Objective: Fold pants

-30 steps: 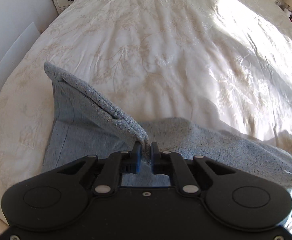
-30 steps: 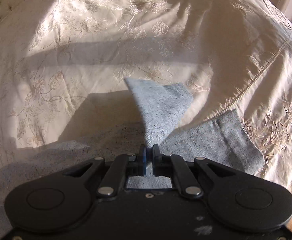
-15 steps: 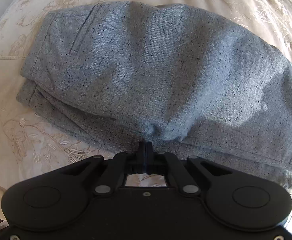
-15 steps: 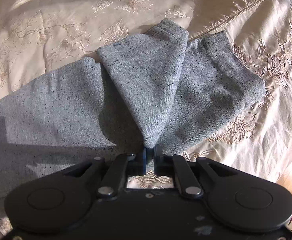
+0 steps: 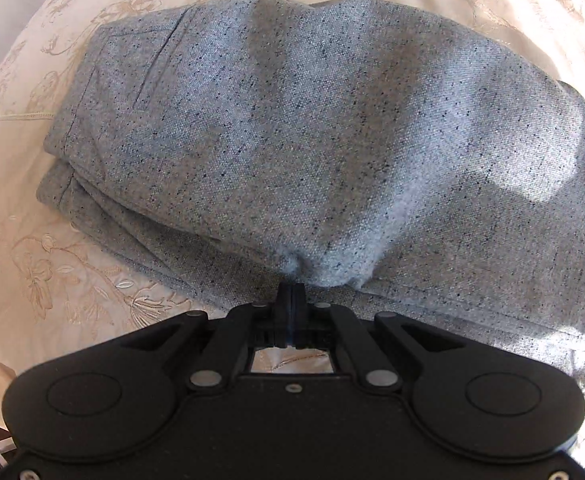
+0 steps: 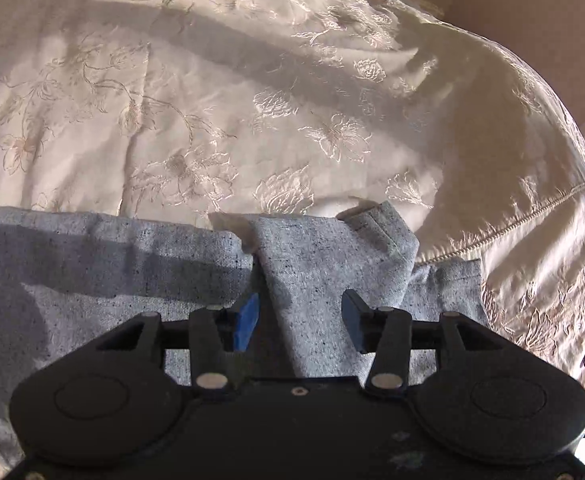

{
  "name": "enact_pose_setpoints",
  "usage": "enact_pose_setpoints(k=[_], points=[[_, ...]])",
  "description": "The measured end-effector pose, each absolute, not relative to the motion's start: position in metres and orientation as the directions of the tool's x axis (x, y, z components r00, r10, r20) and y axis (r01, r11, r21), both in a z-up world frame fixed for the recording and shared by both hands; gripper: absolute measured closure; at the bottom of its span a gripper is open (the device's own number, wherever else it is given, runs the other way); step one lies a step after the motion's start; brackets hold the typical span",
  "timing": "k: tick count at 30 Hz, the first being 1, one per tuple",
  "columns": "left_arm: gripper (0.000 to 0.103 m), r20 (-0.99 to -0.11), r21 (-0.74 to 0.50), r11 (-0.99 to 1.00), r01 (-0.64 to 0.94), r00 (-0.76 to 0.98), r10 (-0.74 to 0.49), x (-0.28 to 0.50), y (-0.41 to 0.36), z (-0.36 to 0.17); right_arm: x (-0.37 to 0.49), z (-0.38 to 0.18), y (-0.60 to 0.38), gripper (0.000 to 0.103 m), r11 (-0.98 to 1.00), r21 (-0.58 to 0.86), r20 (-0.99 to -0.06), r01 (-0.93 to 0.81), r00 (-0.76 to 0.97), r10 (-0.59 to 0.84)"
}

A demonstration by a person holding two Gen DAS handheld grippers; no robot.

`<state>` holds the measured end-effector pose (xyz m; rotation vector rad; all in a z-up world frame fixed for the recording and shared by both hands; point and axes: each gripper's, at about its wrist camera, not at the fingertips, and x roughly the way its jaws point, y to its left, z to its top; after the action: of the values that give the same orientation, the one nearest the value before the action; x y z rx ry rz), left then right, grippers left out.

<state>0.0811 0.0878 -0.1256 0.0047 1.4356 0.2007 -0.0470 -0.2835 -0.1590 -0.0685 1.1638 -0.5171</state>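
Pants (image 5: 332, 128) light grey, dark-flecked; bedspread (image 6: 252, 92) cream, embroidered flowers; right tool (image 6: 300, 316) black, blue pad.

Hard sunlight falls in patches, casting sharp shadows across the pants (image 5: 332, 140) and bedspread (image 6: 252, 100). Focus sharp; strong fisheye bending at edges.

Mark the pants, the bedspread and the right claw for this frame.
pants (image 5: 332, 128), left wrist view, on the middle of the folded top layer.
bedspread (image 6: 252, 80), right wrist view, on a bare embroidered stretch beyond the pants.
right claw (image 6: 300, 320), right wrist view, midway between its open fingertips, above the grey fabric.
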Motion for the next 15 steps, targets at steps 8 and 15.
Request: enact_pose_setpoints(k=[8,15], points=[[0.103,-0.98,0.139,0.979,-0.151,0.12,0.158,0.073,0.084,-0.128,-0.075,-0.137,-0.321,0.101,0.827,-0.261,-0.852,0.498,0.284,-0.439],[0.103,-0.974,0.173,0.977,-0.126,0.126,0.189,0.061,0.074,-0.134,-0.176,-0.146,-0.399,0.1,0.64,-0.072,-0.932,0.765,0.177,-0.316]])
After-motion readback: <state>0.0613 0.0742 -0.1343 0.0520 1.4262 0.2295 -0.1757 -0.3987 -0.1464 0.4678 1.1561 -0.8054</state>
